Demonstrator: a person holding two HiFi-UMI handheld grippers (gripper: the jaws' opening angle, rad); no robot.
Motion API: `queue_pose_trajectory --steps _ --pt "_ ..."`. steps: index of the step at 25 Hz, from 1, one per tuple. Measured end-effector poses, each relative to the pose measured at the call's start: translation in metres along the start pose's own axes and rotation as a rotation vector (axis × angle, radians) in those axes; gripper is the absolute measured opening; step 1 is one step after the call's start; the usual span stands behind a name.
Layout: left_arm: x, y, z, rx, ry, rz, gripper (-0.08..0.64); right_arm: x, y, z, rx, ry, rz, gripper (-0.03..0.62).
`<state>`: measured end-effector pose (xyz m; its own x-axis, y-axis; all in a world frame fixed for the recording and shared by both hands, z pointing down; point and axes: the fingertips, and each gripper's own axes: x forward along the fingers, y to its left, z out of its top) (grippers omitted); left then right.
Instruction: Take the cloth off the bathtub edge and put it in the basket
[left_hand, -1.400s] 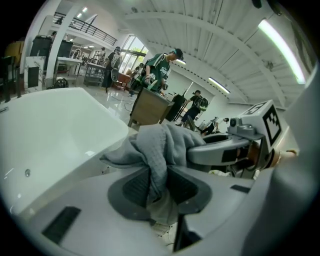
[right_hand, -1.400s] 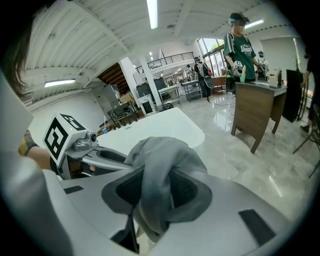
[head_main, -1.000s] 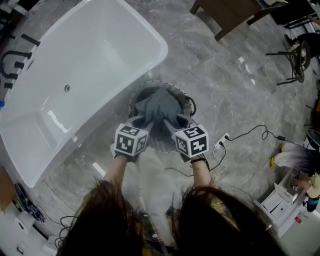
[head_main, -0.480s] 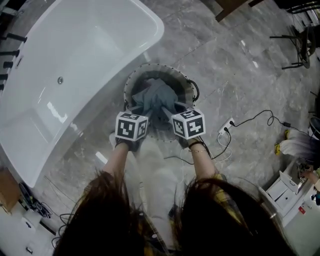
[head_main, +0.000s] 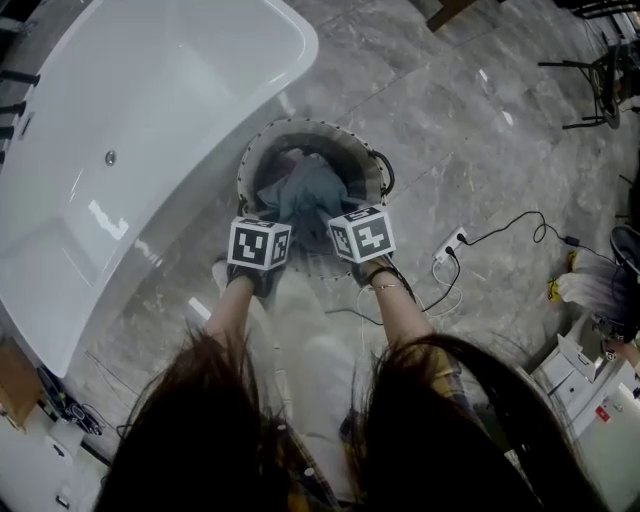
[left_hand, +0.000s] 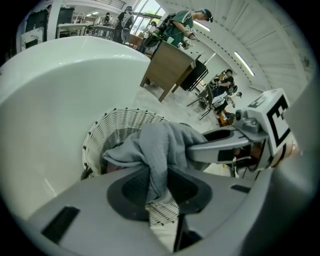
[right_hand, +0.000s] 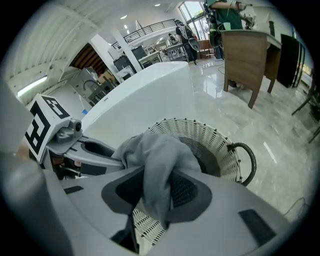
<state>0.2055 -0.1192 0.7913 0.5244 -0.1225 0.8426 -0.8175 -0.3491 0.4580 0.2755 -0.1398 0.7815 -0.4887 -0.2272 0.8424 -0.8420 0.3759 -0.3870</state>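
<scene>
Pinched by both the left claw (left_hand: 158, 181) and the right claw (right_hand: 159, 192), the cloth (head_main: 305, 188) hangs bunched directly over the basket (head_main: 300, 127) mouth (neither claw nearer).

Left tongs (left_hand: 158, 183), right tongs (right_hand: 157, 193) both clamped

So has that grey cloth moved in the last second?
Yes. The cloth has sunk lower into the basket: more of the basket's inner wall shows around it now.
</scene>
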Motion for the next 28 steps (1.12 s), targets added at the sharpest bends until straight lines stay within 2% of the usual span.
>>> queue_pose_trajectory --steps 13,18,22,28 --pt "0.010 0.006 -0.008 -0.005 0.075 0.031 0.109 0.008 -0.011 -0.021 0.047 0.055 -0.050 0.161" --pt "0.005 0.007 -0.002 0.030 0.042 0.048 0.126 0.006 -0.013 -0.021 0.076 0.046 -0.068 0.166" --pt "0.001 -0.001 0.001 0.069 0.010 0.045 0.132 0.005 -0.006 -0.022 0.038 0.061 -0.073 0.176" --pt "-0.001 -0.008 -0.002 0.075 -0.041 0.024 0.132 0.006 0.006 -0.016 -0.011 0.024 -0.081 0.176"
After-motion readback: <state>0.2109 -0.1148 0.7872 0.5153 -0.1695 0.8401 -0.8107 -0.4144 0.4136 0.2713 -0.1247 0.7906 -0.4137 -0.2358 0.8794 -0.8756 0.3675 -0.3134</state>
